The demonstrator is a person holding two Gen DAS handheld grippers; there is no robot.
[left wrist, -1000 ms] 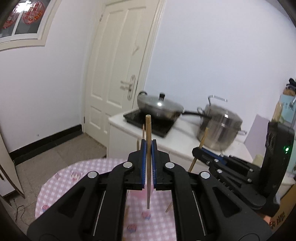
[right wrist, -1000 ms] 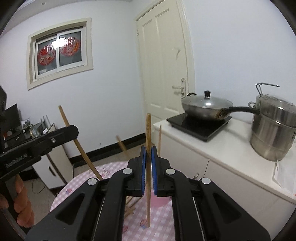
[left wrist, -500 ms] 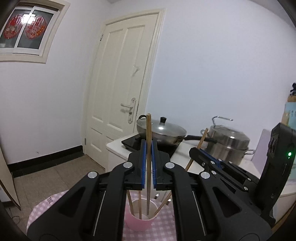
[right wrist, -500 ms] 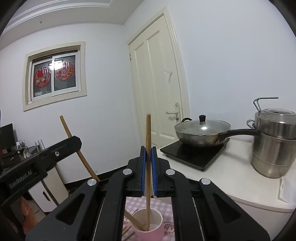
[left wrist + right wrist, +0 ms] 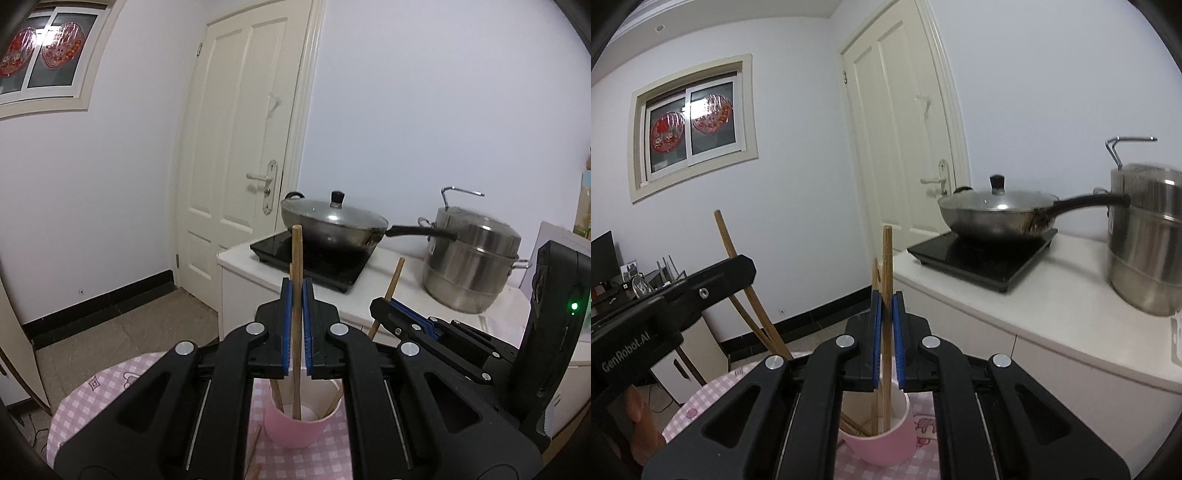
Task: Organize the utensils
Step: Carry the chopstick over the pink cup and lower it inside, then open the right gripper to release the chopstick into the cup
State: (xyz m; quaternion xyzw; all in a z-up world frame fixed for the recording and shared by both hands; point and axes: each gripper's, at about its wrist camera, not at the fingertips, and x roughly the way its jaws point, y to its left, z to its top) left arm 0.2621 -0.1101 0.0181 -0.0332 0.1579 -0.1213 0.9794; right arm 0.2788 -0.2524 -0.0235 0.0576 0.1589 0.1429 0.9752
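Even, dim indoor light; soft shadows. Fisheye bends the white panelled door (image 5: 243,155) and darkens corners. Glare on the steel lidded wok (image 5: 997,212); stacked steel steamer pot (image 5: 1148,240) slightly motion-blurred.

"GenRobot.AI" reads in pale letters along the left gripper (image 5: 713,280) body, down at eight o'clock in the right wrist view.

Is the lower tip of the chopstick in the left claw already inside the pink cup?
Yes, in the left wrist view the chopstick passes down between the left claw pads and its tip is below the pink cup rim.
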